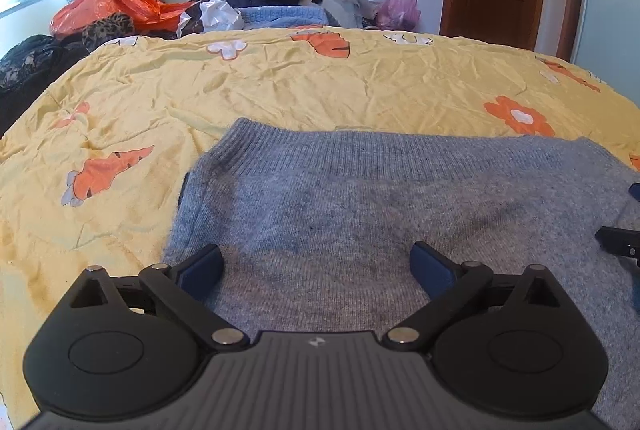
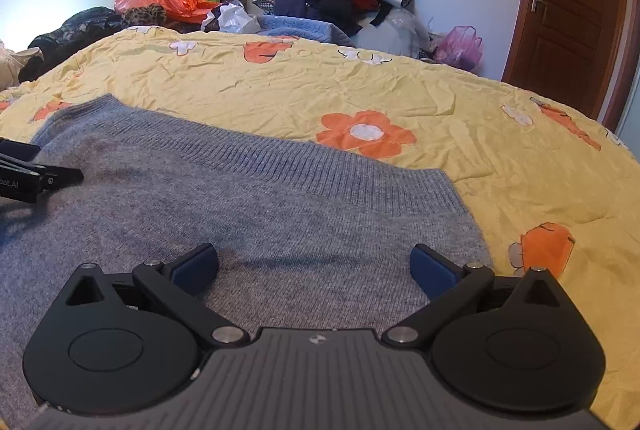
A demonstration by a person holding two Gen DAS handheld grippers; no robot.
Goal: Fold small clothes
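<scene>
A grey knitted sweater [image 1: 360,214] lies spread flat on the bed's yellow flowered quilt [image 1: 320,82], its ribbed hem [image 2: 280,166] at the far edge. The left tool [image 1: 316,266] and right tool [image 2: 314,264] both hover over it with jaws wide apart, holding nothing. The knit looks soft, light and limp, likely to sag and stretch; pinching the near corners or side edges seems wisest.

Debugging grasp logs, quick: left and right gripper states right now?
Left gripper: open, holding nothing, over the grey sweater.
Right gripper: open, holding nothing, over the same sweater.
</scene>
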